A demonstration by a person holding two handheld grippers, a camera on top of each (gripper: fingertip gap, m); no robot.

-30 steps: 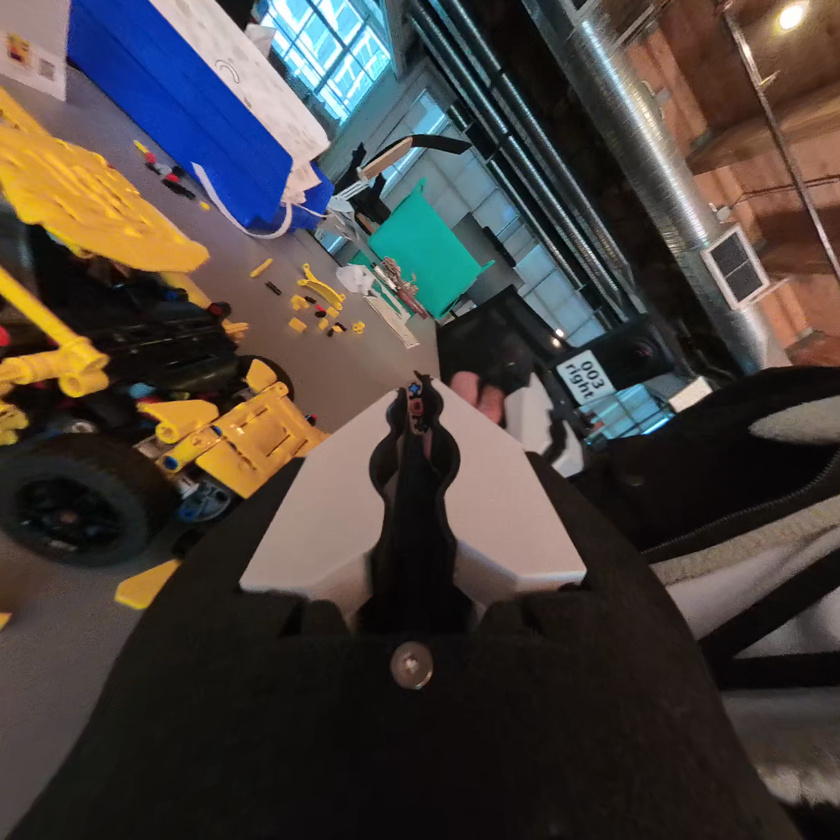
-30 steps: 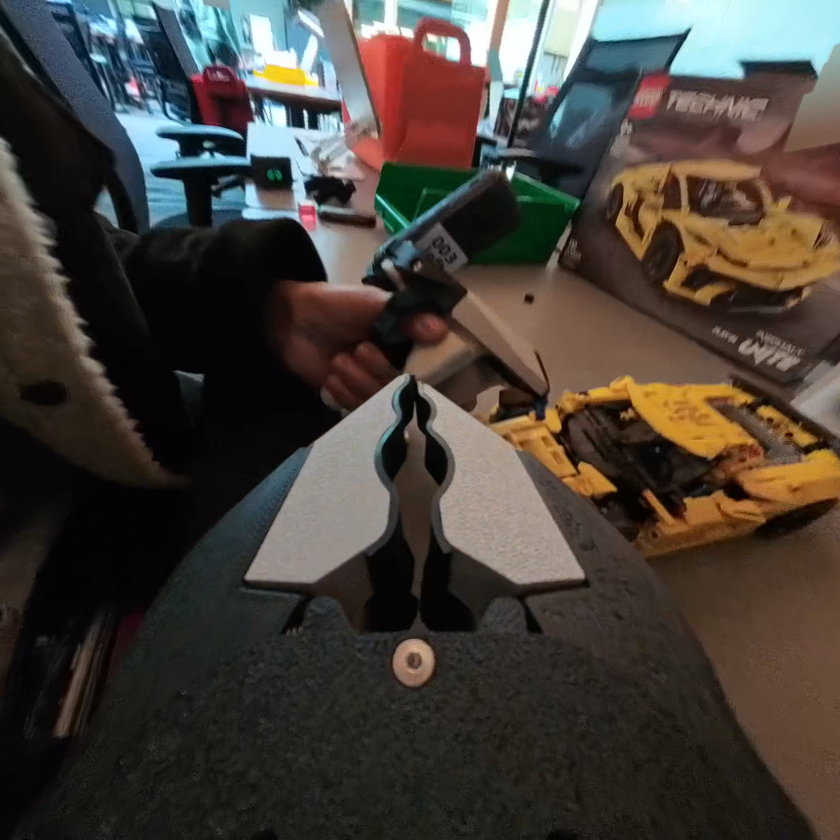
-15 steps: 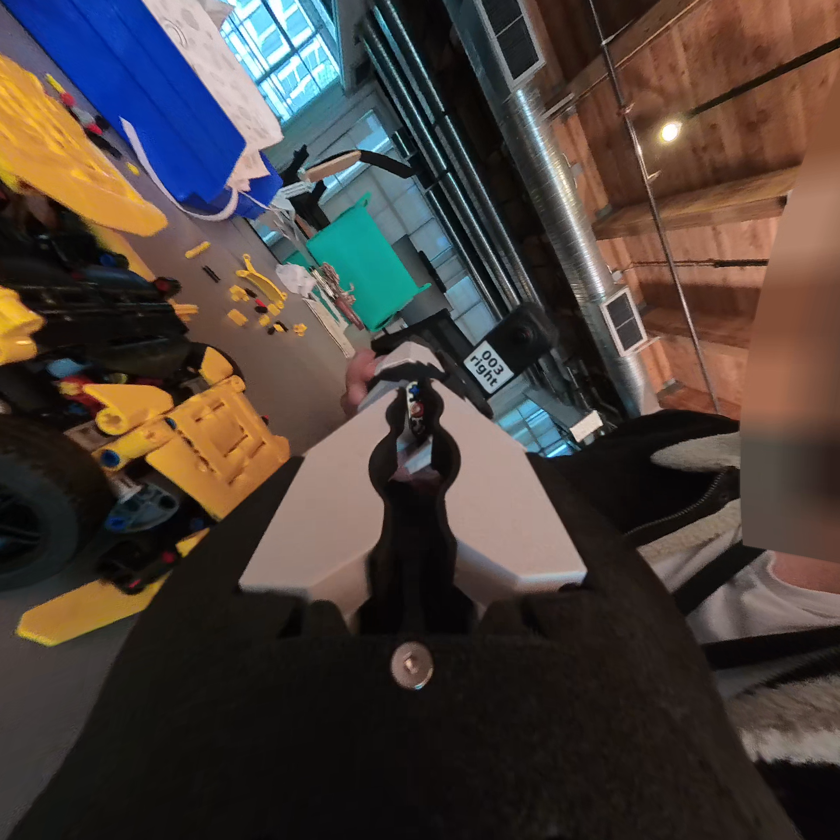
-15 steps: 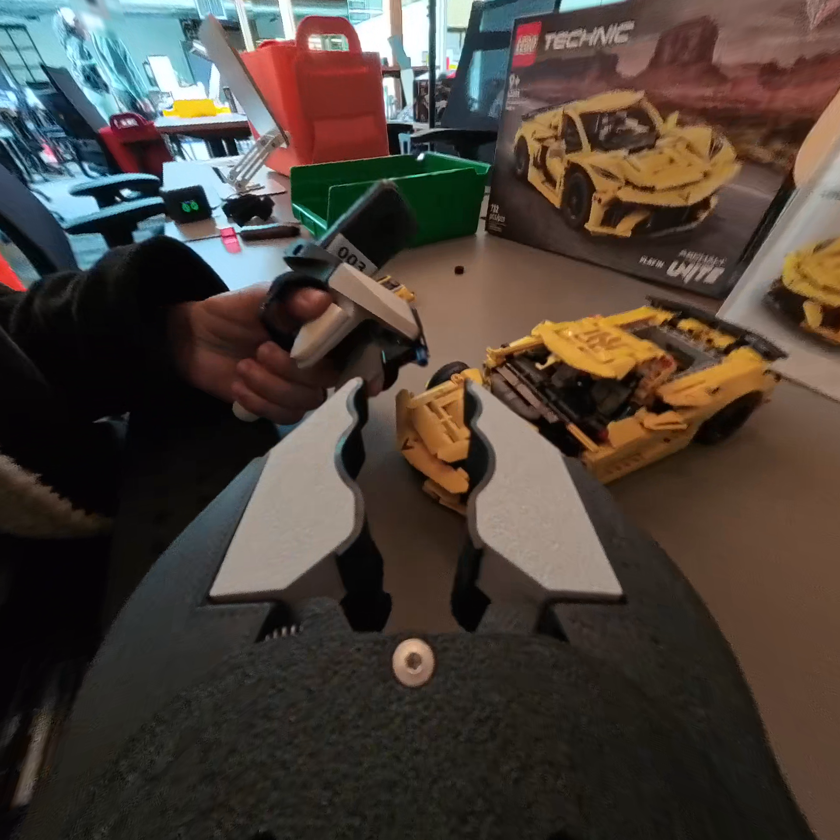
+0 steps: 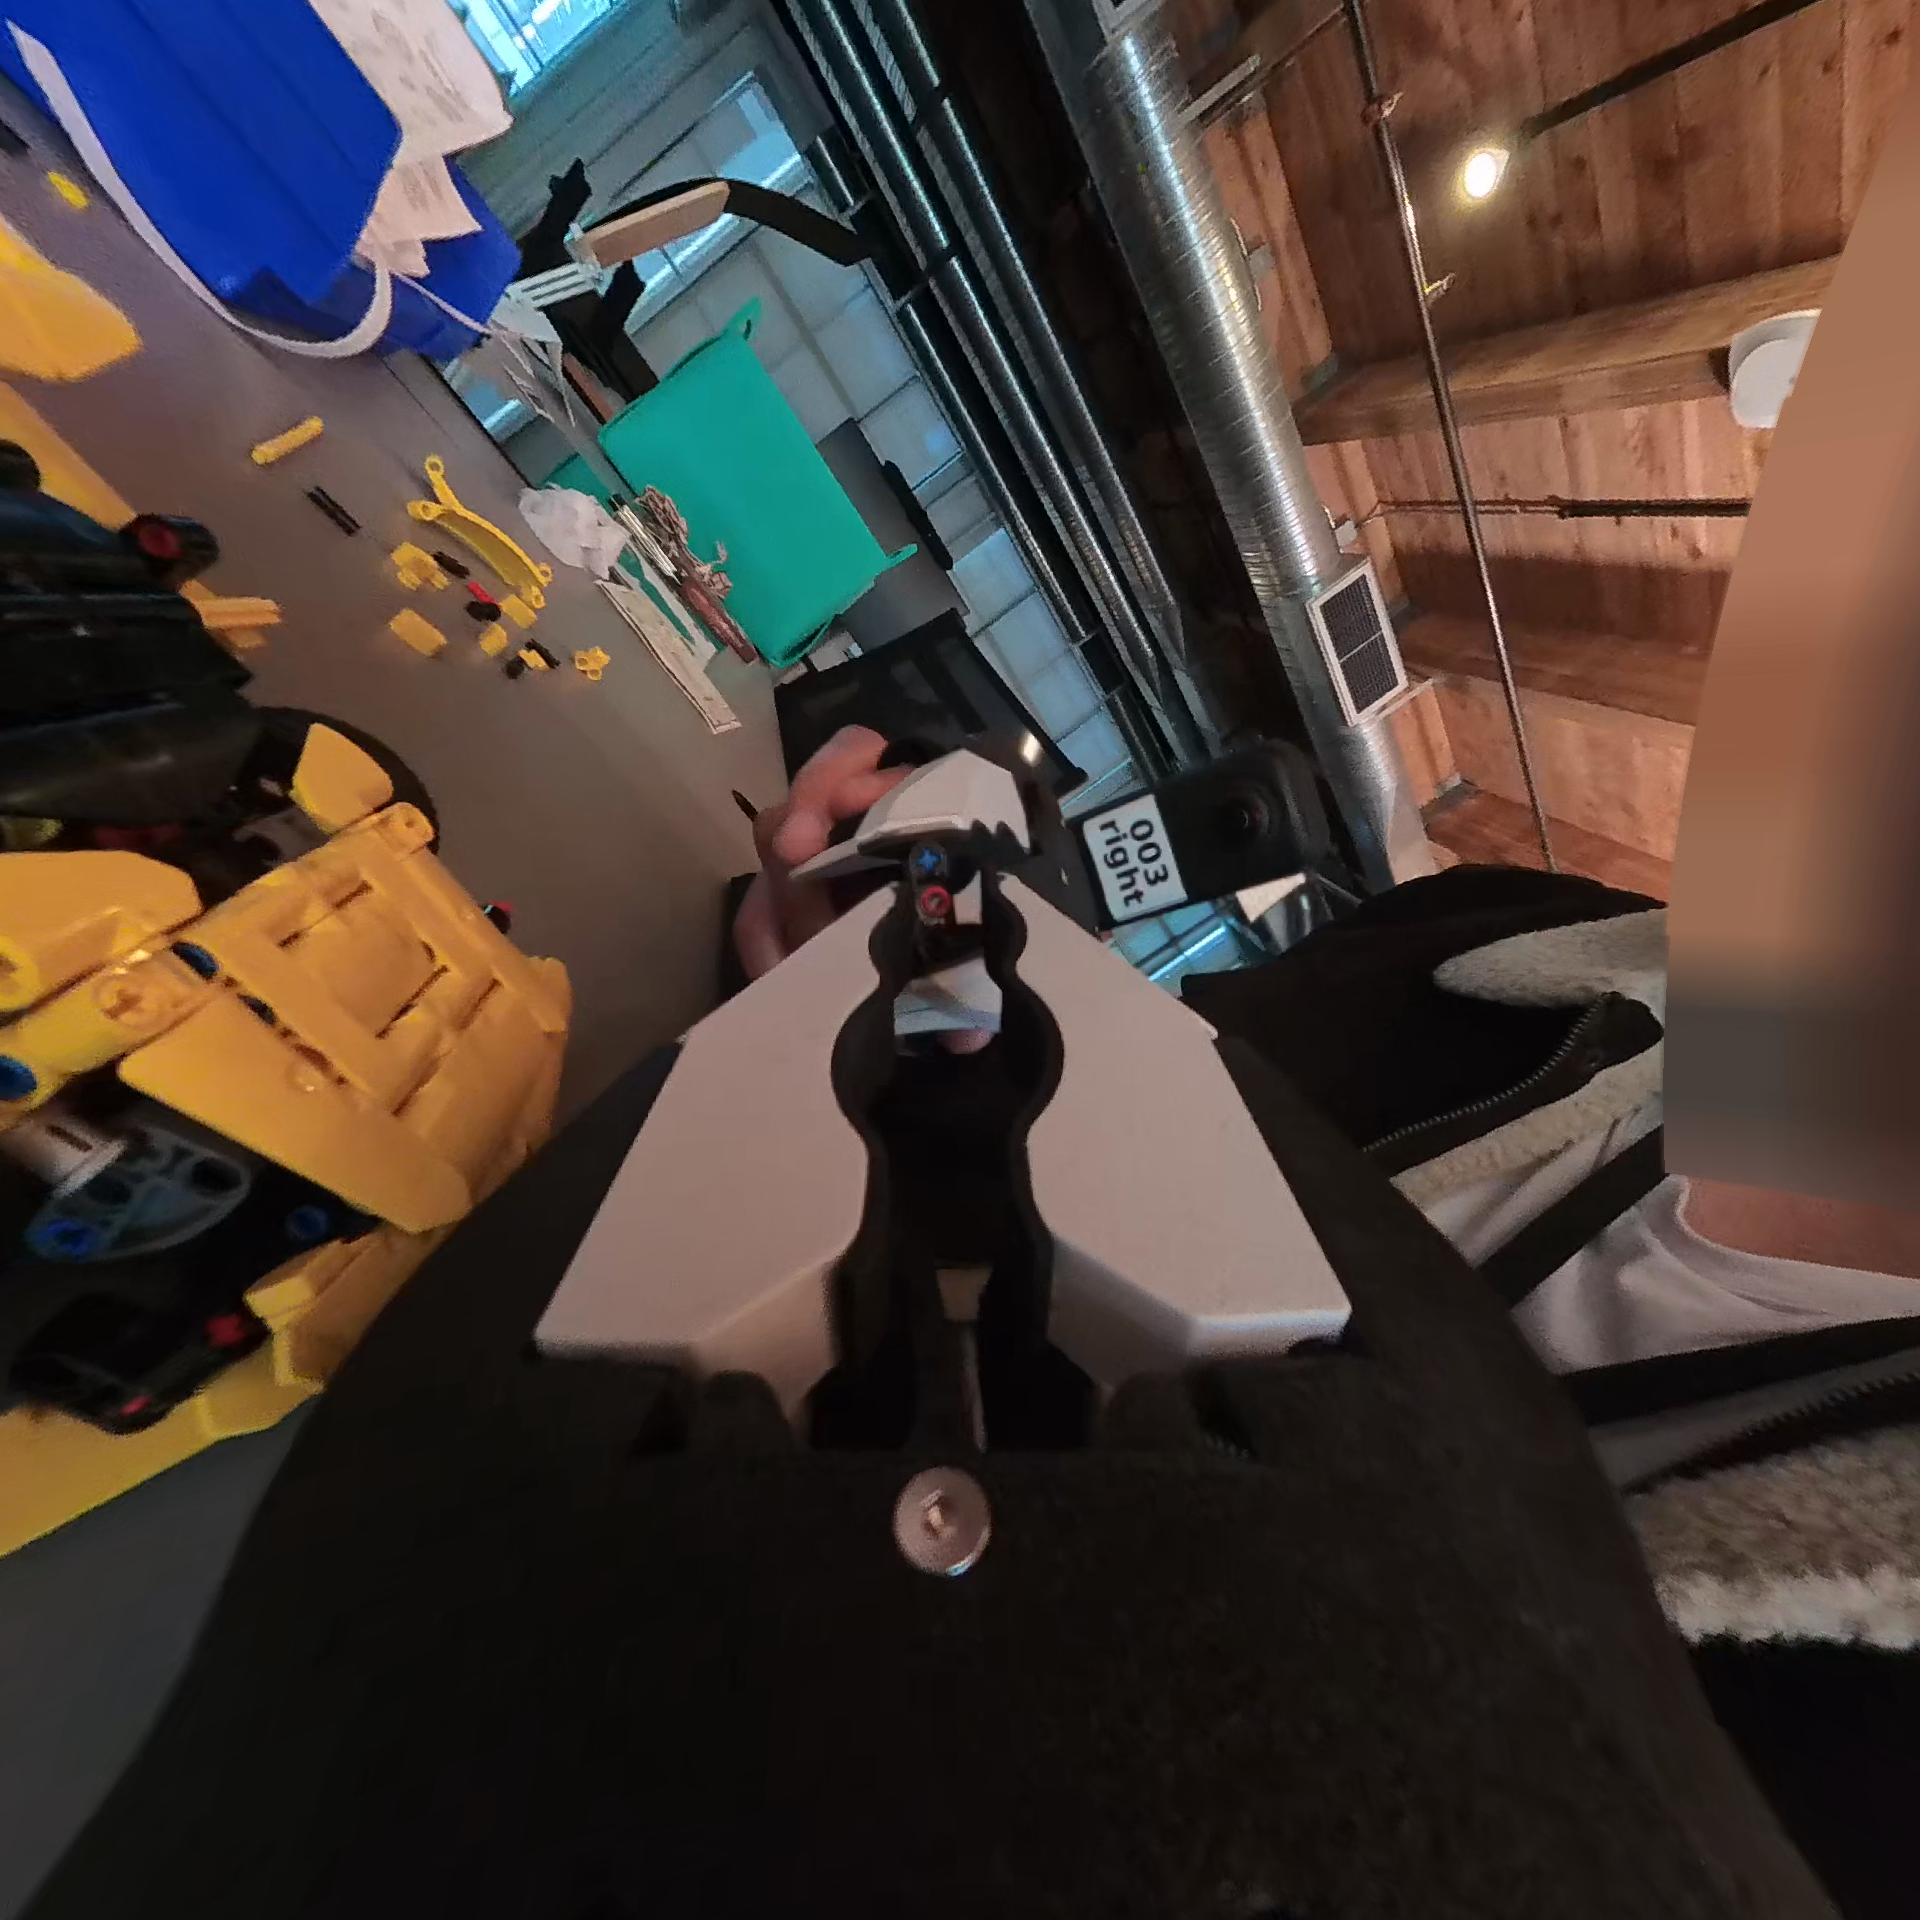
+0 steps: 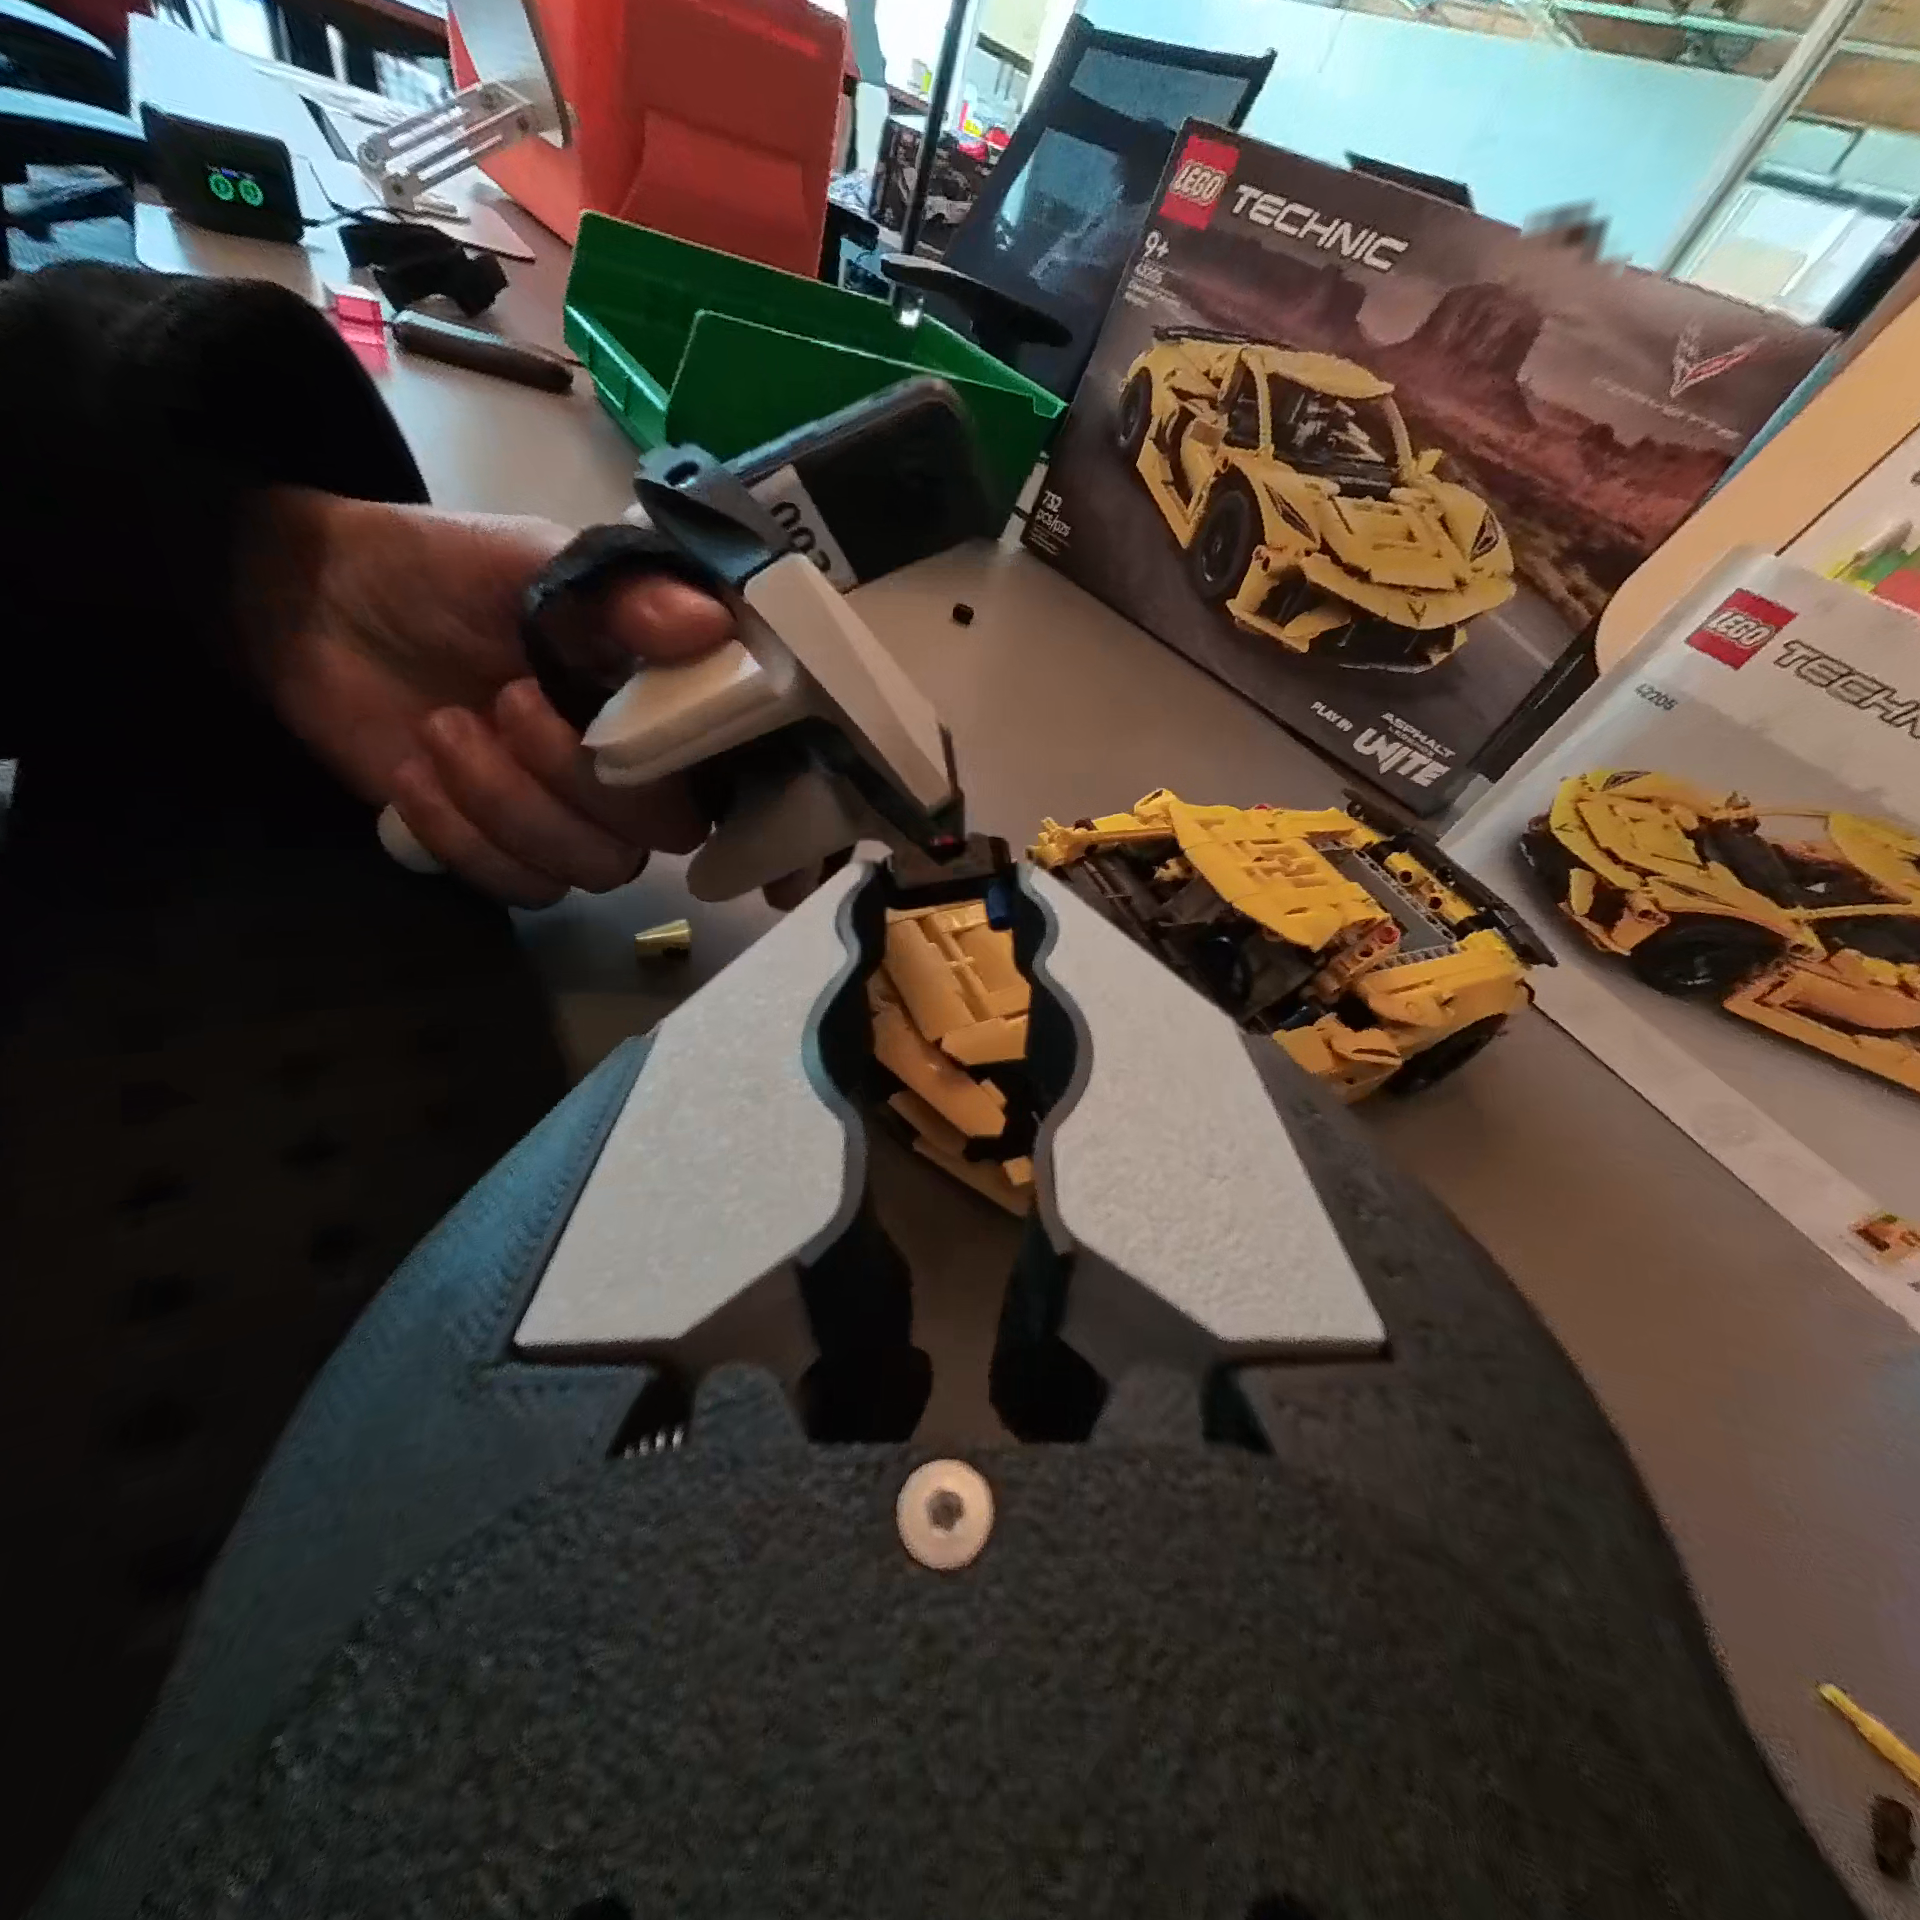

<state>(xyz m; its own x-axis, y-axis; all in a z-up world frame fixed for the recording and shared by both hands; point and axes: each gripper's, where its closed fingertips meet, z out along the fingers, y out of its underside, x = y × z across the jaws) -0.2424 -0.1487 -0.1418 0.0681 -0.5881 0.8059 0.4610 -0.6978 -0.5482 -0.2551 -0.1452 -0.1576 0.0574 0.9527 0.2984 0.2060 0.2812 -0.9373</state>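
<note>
A small black brick piece (image 6: 940, 864) with a red pin and a blue pin is held in the air above the table. My left gripper (image 5: 938, 914) is shut on it; it also shows in the right wrist view (image 6: 943, 821), held by a hand (image 6: 468, 686) and coming down from the upper left. My right gripper (image 6: 945, 878) has closed in, and its fingertips press on both sides of the same piece. It shows opposite in the left wrist view (image 5: 928, 847). A yellow brick car (image 6: 1299, 935) stands on the table just beyond and below the piece.
A car kit box (image 6: 1403, 436) and an instruction booklet (image 6: 1766, 831) stand behind the car. A green bin (image 6: 790, 364) is at the back. Loose yellow parts (image 5: 468, 582) lie on the table beside a blue bin (image 5: 208, 156). A small yellow part (image 6: 665, 938) lies near the hand. The tips of both grippers are at nearly the same place.
My right gripper was wide open half a second ago and has closed onto the piece. Both grippers have come together tip to tip above the car's near end.
</note>
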